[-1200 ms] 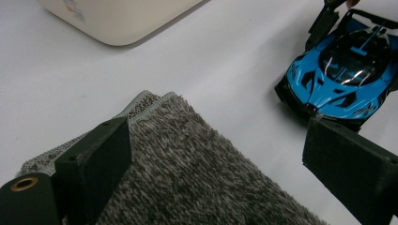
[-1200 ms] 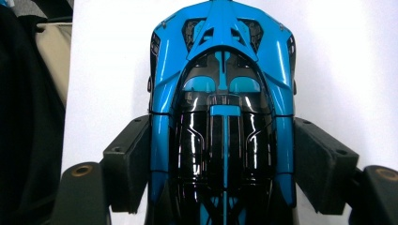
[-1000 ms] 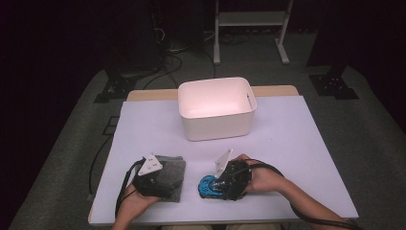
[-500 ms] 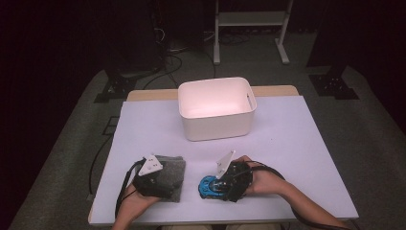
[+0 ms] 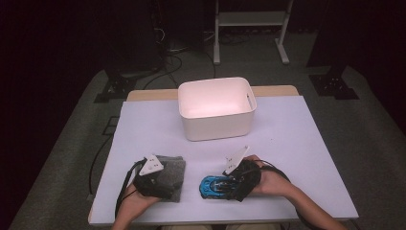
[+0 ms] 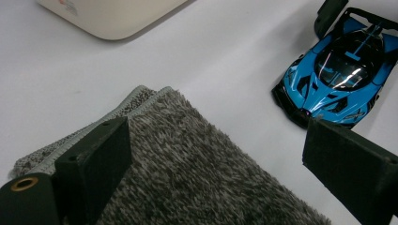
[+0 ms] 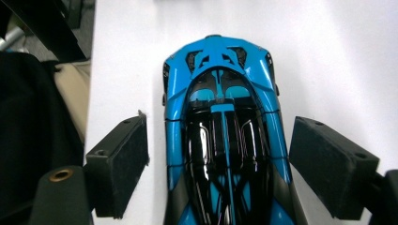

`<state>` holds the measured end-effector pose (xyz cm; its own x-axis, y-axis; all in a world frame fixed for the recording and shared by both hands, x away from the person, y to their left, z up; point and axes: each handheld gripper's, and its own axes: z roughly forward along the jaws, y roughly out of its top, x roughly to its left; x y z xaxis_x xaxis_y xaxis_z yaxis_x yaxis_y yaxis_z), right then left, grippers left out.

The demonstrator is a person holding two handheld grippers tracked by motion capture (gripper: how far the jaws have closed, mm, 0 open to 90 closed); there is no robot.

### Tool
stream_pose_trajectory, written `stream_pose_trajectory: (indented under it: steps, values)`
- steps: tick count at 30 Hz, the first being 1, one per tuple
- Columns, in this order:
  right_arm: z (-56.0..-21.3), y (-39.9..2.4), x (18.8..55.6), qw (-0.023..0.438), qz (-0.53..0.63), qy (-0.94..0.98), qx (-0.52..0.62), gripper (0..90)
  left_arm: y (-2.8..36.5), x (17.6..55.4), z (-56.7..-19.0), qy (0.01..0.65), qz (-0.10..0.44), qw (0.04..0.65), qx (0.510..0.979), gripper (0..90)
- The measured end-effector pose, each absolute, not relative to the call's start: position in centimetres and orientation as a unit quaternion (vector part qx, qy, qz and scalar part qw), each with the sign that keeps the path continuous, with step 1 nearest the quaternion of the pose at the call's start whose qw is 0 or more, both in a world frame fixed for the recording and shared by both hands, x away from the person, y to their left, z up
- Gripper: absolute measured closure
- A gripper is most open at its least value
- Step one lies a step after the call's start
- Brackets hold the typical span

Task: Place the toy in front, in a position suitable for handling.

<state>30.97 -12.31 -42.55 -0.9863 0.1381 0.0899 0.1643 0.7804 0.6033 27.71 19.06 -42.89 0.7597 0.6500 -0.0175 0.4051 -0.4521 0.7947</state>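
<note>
1. The left claw [image 5: 155, 178] sits at about seven o'clock on the white surface [image 5: 297, 129] in the high view, held in the person's left hand [image 5: 131, 201]. Its jaws stand wide apart and hold nothing.
2. Under that claw lies a folded grey cloth [image 5: 172, 175], flat on the surface. In the left gripper view the cloth [image 6: 187, 159] fills the lower middle, one black jaw over its fuzzy top at eight o'clock, the other jaw off its edge at four o'clock, over bare surface.
3. A white bin [image 5: 216, 108] stands at about twelve o'clock from the cloth and the car, well apart from both, near the far middle of the surface. Its corner [image 6: 112, 16] shows at eleven o'clock in the left gripper view.
4. A blue toy car [image 5: 215, 186] with a black roof rests on the surface at about five o'clock in the high view, just beside the cloth, at its three o'clock. In the left gripper view the car [image 6: 342, 65] sits at two o'clock, nose toward the cloth.
5. The right claw [image 5: 235, 188] straddles the car, held in the right hand [image 5: 273, 182]. In the right gripper view the car [image 7: 225, 140] lies lengthwise between the two black jaws, a strip of white surface showing on each side, so the pads stand clear of it. The jaws have just been opening and now stand wide.
</note>
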Motion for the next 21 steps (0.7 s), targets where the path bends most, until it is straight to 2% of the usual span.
stream_pose_trajectory:
  steps: [7,9,12,21]
  values:
    - [-42.1,-14.5,30.9,0.010,-0.339,-0.935,-0.099,18.8,19.0,27.7,-42.9,0.302,0.144,0.406,0.850,8.8]
    - [-42.2,-15.3,30.9,0.012,-0.344,-0.933,-0.106,18.7,19.0,27.8,-42.9,0.295,0.142,0.403,0.855,14.1]
    - [-42.4,-16.3,30.7,0.010,-0.348,-0.930,-0.114,18.7,19.0,28.2,-42.9,0.288,0.137,0.391,0.863,15.1]
    - [-43.3,-17.8,30.5,0.009,-0.355,-0.926,-0.129,17.9,18.7,29.4,-43.6,0.251,0.110,0.342,0.899,29.0]
